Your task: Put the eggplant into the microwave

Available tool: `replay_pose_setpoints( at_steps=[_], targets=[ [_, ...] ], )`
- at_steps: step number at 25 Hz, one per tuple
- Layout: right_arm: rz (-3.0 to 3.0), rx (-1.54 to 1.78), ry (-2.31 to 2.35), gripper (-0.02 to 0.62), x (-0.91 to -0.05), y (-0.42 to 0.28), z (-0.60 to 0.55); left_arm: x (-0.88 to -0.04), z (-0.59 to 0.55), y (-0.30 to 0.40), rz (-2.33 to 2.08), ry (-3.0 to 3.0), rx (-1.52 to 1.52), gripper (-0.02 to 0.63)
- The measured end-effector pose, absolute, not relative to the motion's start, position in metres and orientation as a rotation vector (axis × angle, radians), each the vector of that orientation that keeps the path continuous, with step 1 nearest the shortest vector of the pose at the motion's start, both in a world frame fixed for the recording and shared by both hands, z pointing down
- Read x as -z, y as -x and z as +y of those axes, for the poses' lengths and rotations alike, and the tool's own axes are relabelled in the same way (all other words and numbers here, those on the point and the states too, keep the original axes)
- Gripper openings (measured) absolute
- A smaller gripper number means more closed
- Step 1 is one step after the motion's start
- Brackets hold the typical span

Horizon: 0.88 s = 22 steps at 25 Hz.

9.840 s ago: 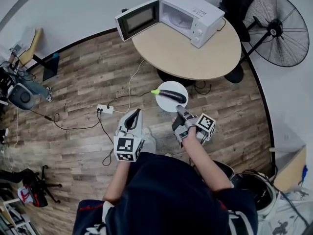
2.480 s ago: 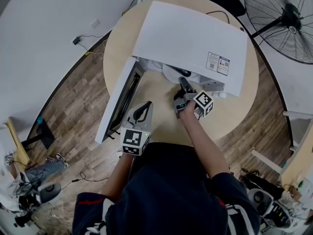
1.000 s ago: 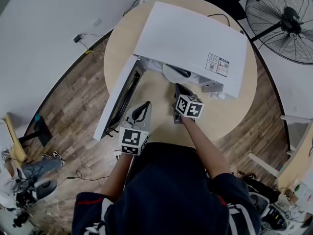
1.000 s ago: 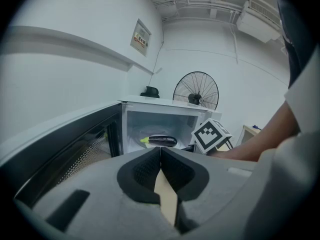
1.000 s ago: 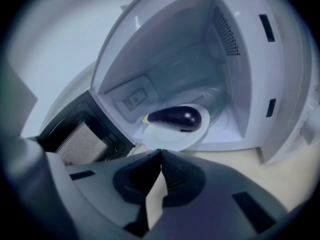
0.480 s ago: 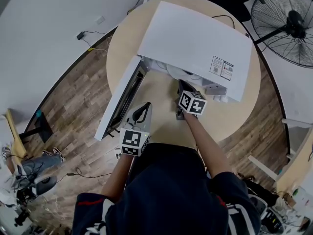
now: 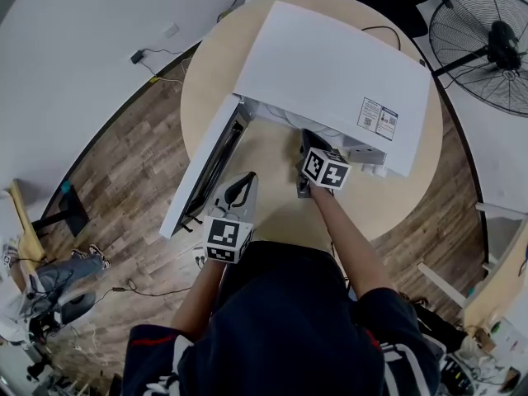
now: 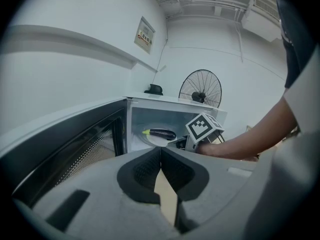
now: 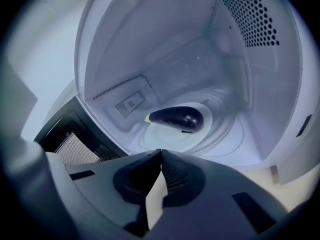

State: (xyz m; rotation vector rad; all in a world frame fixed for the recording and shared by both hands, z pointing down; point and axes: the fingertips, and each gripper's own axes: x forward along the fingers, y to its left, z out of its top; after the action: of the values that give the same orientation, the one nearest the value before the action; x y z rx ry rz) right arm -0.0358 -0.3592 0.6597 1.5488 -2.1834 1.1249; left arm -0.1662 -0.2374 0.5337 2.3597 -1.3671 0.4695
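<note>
A dark purple eggplant (image 9: 176, 118) with a green stem lies on a white plate (image 9: 204, 130) inside the open white microwave (image 7: 330, 73). In the left gripper view the eggplant (image 8: 161, 132) shows in the lit cavity. From the head view it is hidden under the microwave's top. My right gripper (image 7: 306, 141) sits just outside the microwave's mouth, apart from the plate; in its own view the right gripper (image 9: 160, 151) is shut with nothing between the jaws. My left gripper (image 7: 244, 180) hangs back beside the open door (image 7: 202, 172), shut and empty.
The microwave stands on a round tan table (image 7: 206, 81), its door swung out to the left over the table's edge. A standing fan (image 7: 487, 48) is at the far right. Wood floor with cables lies to the left.
The plate's edge that showed at the microwave's mouth a second ago is now out of the head view. The right gripper shifted slightly toward the opening. The left gripper has held still.
</note>
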Motion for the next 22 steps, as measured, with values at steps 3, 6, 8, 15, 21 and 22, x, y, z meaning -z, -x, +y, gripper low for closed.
replay_pose_setpoints(
  at_steps=[3, 6, 8, 15, 21, 22],
  targets=[
    [-2.191, -1.116, -1.553, 0.012, -0.655, 0.035, -0.366, -0.534, -0.238, 0.166, -1.368, -2.355, -0.473, 0.017],
    [-2.196, -1.114, -1.563, 0.012, -0.652, 0.033, -0.372, -0.536, -0.240, 0.166, -1.369, -2.349, -0.474, 0.017],
    [-2.194, -1.119, -1.560, 0.012, -0.655, 0.032, -0.374, -0.537, -0.242, 0.166, -1.370, -2.347, -0.472, 0.017],
    [-2.209, -1.102, -1.525, 0.012, -0.654, 0.034, -0.371, -0.536, -0.243, 0.165, -1.381, -2.341, -0.463, 0.017],
    [-2.233, -1.051, -1.474, 0.012, -0.649, 0.035, -0.364, -0.533, -0.241, 0.160, -1.392, -2.346, -0.454, 0.017],
    [-2.234, -1.043, -1.468, 0.012, -0.647, 0.034, -0.363, -0.532, -0.241, 0.160, -1.395, -2.348, -0.451, 0.017]
  ],
)
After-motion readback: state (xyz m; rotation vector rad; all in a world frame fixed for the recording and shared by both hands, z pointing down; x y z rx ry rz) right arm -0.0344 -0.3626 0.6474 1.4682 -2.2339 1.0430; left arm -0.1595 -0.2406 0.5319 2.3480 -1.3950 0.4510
